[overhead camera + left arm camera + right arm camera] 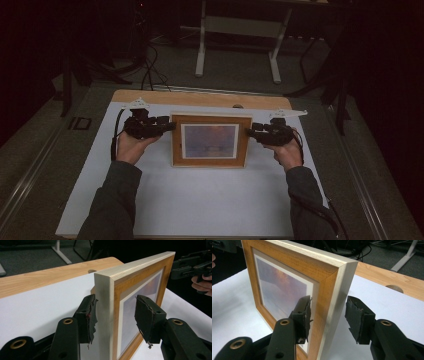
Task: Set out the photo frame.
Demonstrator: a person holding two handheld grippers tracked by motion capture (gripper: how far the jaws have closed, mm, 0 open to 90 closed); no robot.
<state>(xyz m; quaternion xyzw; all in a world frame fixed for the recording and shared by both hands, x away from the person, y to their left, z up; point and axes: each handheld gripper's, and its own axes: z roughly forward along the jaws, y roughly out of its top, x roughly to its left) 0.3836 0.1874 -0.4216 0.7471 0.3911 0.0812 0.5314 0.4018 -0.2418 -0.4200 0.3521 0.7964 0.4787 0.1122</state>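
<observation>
- A wooden picture frame (210, 140) stands upright on its lower edge on a white sheet (165, 200) that covers a wooden table (200, 98), its picture side facing the person.
- The left gripper (167, 125) straddles the frame's left edge. In the left gripper view its jaws are apart: the rear pad (91, 318) lies against or just beside the pale outer side of the frame (117, 312), while the front pad stands off from the glass with a clear gap. It has no hold.
- The right gripper (250, 132) straddles the right edge. In the right gripper view the front pad (305, 315) sits close to the frame's (317, 290) face, and the rear pad hangs apart from the back. It is not clamped either.
- Neither claw seems to carry the frame; whether a stand at the back props it I cannot tell.
- Risk: with both claws loose, a nudge from a pad as a hand draws away could tip the frame forward or backward onto the table.
- Risk: the pads look frayed and torn, so a snagged edge could drag the frame sideways.
- Risk: if one claw closes alone and lifts, the frame could swing or twist out.
</observation>
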